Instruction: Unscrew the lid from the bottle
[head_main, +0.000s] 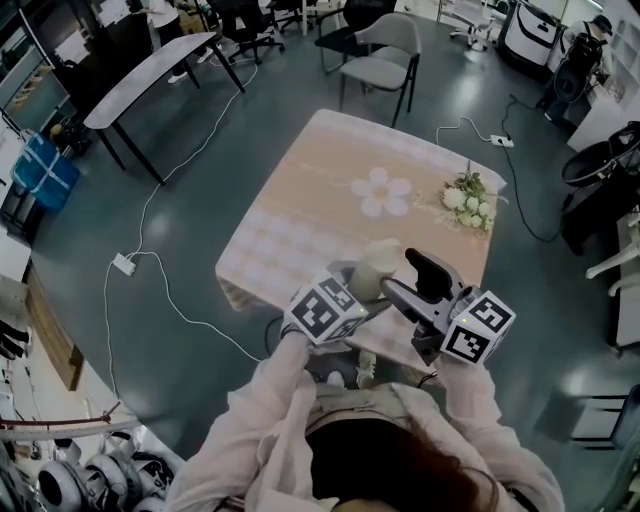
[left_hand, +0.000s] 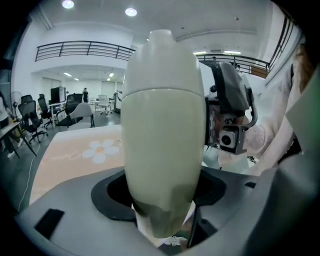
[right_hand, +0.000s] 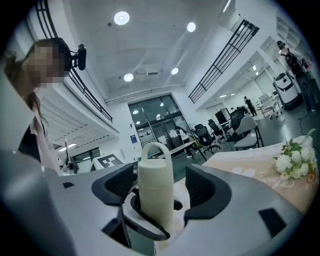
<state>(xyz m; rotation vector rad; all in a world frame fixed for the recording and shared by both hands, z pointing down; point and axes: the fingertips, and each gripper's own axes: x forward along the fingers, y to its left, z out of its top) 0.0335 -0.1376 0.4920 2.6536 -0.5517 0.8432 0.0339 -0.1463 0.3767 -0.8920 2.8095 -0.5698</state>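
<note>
A cream bottle is held up over the near edge of the table. In the left gripper view its body fills the middle, and my left gripper is shut on its lower part. The rounded lid sits on top above a seam. In the right gripper view the lid has a loop handle and stands between the jaws of my right gripper. Those jaws are open, with a gap on each side of the lid. From the head view my right gripper is on the bottle's right.
The table has a peach cloth printed with a white flower. A bunch of white flowers lies at its right edge. A grey chair stands behind it. A cable and power strip lie on the floor at left.
</note>
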